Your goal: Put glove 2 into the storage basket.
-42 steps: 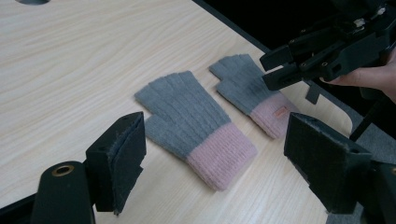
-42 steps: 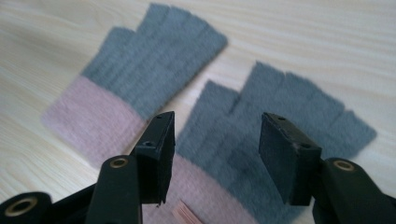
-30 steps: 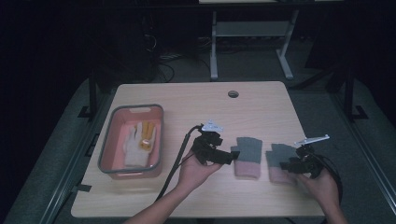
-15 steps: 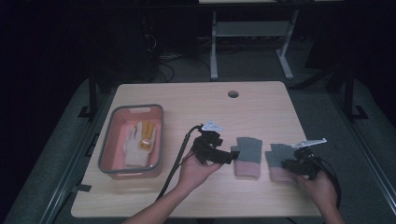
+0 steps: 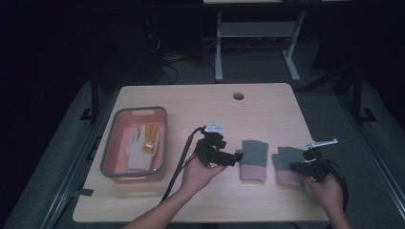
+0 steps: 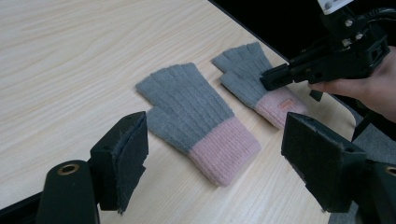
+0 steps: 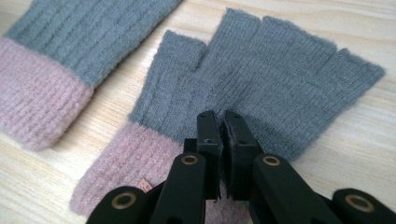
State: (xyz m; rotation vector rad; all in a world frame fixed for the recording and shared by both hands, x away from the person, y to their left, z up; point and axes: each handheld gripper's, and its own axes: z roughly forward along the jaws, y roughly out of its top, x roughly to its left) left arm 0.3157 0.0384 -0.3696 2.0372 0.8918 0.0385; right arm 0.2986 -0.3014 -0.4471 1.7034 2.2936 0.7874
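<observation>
Two grey fingerless gloves with pink cuffs lie flat side by side near the table's front edge. My left gripper [image 5: 237,157] is open just left of the left glove [image 5: 252,157]. In the left gripper view its jaws [image 6: 219,154] stand wide apart, low over that glove [image 6: 196,116]. My right gripper [image 5: 292,167] rests on the right glove [image 5: 285,160]. In the right gripper view its jaws [image 7: 222,119] are shut, pinching a small pucker of that glove's grey knit [image 7: 280,79] near the palm. The left glove's cuff [image 7: 37,102] lies beside it.
A pink bin with a grey rim [image 5: 111,143] stands at the table's left, holding a white glove [image 5: 135,152] and a yellow one [image 5: 151,138]. A cable hole [image 5: 238,96] sits at the table's back. The right hand and its gripper [image 6: 327,60] hover over the far glove [image 6: 247,74].
My right gripper has slid a little to the left and down onto the right glove. The left gripper and both gloves have stayed where they were.
</observation>
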